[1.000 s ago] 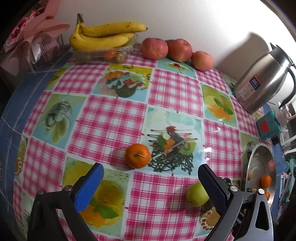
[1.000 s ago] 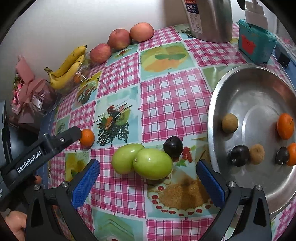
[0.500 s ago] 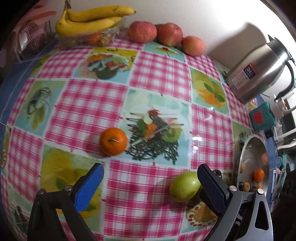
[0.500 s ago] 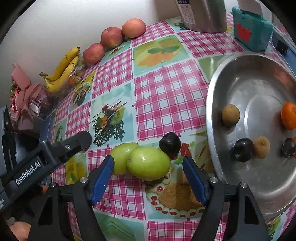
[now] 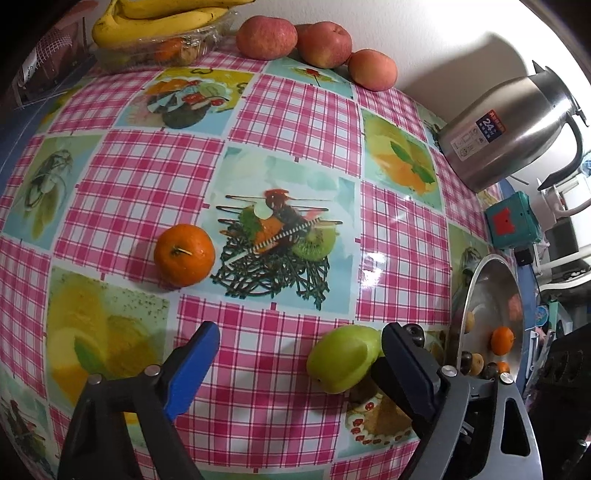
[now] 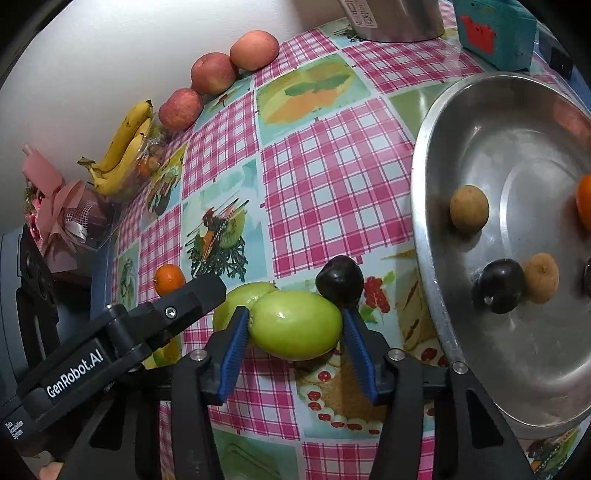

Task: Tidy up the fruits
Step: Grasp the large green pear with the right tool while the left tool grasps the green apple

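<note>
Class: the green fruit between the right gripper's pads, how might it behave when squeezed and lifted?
The green fruit is rounded and glossy, so it may slip or twist between the closing right gripper pads. It looks firm, probably not floppy. Released on the tablecloth, it would likely roll.

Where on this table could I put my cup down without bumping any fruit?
The checked tablecloth lies bare between the apples, the kettle and the loose orange. It is crowded near the metal basin, where green fruits, a dark plum and both grippers meet.
</note>
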Action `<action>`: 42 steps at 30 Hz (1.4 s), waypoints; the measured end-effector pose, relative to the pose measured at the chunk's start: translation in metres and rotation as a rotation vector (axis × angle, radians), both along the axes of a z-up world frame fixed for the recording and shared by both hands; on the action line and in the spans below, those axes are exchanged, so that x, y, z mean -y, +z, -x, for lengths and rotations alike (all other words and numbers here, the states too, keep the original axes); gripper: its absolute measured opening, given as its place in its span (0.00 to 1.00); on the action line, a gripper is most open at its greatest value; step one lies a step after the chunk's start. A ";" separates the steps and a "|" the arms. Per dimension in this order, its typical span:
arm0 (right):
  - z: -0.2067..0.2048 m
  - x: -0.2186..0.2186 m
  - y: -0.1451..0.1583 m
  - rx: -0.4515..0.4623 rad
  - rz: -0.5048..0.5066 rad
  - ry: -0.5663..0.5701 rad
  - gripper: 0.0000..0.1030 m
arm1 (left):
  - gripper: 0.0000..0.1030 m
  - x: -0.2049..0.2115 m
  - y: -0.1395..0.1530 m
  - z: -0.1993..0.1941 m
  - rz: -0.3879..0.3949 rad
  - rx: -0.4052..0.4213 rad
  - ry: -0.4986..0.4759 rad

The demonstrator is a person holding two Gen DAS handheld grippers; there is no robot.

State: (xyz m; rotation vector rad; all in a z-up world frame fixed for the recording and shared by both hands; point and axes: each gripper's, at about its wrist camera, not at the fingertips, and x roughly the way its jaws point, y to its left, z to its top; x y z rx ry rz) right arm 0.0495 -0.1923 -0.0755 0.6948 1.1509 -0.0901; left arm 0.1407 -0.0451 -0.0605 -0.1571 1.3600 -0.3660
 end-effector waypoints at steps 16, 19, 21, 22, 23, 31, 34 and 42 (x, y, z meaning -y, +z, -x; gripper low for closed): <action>0.010 -0.003 0.001 -0.049 -0.011 0.035 0.51 | 0.68 0.016 -0.009 0.005 0.017 -0.055 -0.052; 0.010 -0.003 0.001 -0.053 -0.009 0.042 0.51 | 0.62 0.017 -0.012 0.006 0.051 -0.080 -0.053; 0.009 -0.003 0.001 -0.053 -0.007 0.045 0.51 | 0.59 0.018 -0.013 0.006 0.071 -0.093 -0.051; 0.010 -0.003 0.001 -0.053 -0.006 0.047 0.51 | 0.58 0.018 -0.014 0.006 0.083 -0.102 -0.046; 0.010 -0.003 0.001 -0.053 -0.006 0.048 0.51 | 0.55 0.018 -0.016 0.008 0.092 -0.109 -0.042; 0.010 -0.003 0.000 -0.053 -0.006 0.048 0.51 | 0.45 0.017 -0.021 0.013 0.162 -0.147 -0.021; 0.010 -0.004 0.000 -0.053 -0.005 0.048 0.51 | 0.45 0.017 -0.020 0.012 0.166 -0.148 -0.016; 0.010 -0.003 0.000 -0.052 -0.013 0.044 0.51 | 0.45 0.001 -0.016 0.008 0.153 -0.136 0.034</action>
